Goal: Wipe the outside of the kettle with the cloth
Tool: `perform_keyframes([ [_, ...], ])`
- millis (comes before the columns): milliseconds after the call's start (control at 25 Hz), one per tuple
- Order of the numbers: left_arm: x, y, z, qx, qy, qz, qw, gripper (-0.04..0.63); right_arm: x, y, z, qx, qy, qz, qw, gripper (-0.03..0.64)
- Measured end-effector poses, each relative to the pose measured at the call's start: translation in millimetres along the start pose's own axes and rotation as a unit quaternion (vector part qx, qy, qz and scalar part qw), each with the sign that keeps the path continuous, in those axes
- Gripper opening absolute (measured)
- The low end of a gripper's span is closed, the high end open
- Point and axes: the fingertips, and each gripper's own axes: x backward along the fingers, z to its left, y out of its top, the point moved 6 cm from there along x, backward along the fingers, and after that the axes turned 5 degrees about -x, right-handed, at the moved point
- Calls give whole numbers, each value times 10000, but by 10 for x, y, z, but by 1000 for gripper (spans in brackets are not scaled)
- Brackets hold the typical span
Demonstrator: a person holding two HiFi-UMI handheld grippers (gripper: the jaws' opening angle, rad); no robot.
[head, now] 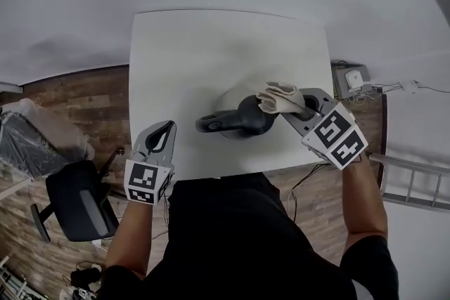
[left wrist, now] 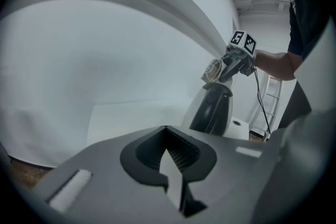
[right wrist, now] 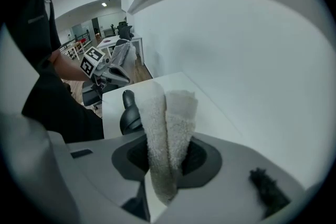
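The right hand-held gripper (head: 292,107) is pinching a folded off-white terry cloth (head: 280,96), and the doubled fold pokes out well past its jaws. The cloth appears to rest on the top of the dark grey, rounded electric kettle (head: 242,119). The kettle stands upright on the white rectangular desk (head: 211,46), close to the near edge, with its handle pointing towards the person's left. The left hand-held gripper (head: 166,128) sits well apart from it at the near left edge of the desk, its jaws pressed together on nothing. To wipe well, the protruding fold should probably do the rubbing, so that the hard jaw tips never scrape the shell. Strokes are best started at the top and drawn down the sides, with the wrist turning so the terry lies flat against the curve. Nothing is bracing the kettle, so sideways pressure could slide it towards the near edge or tip it. Light pressure looks wise, or else steadying the handle with the free left tool. The side facing away from the person probably needs a reach around the body.
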Motion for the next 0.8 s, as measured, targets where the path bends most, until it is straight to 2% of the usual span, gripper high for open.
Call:
perform_keyframes([
  [120,-83,1,-20,73,-39,-37,10000,6,108,61,-4,333,-56,77,9994,100],
  [280,-199,13,44,160,-5,-118,9998,8,151,252,-310,557,-97,105,9983,100],
  [440,-169,-70,-57,81,14,-120,9999,8,-285,462,-694,641,304,210,9973,100],
  [520,-146,-148,-88,254,110,-102,9996,8,-684,604,-745,1031,698,355,9916,100],
  [600,-130,-192,-129,448,193,-96,9988,8,-1193,746,-674,1743,1272,632,9744,100],
  [640,-131,-208,-167,498,186,-75,9986,6,-1453,785,-606,2169,1550,842,9601,100],
  [720,-142,-242,-251,536,116,-1,9985,8,-1922,786,-448,3028,2013,1353,9217,100],
  [800,-137,-275,-295,619,80,50,9980,8,-2314,702,-275,3672,2393,1925,8780,100],
])
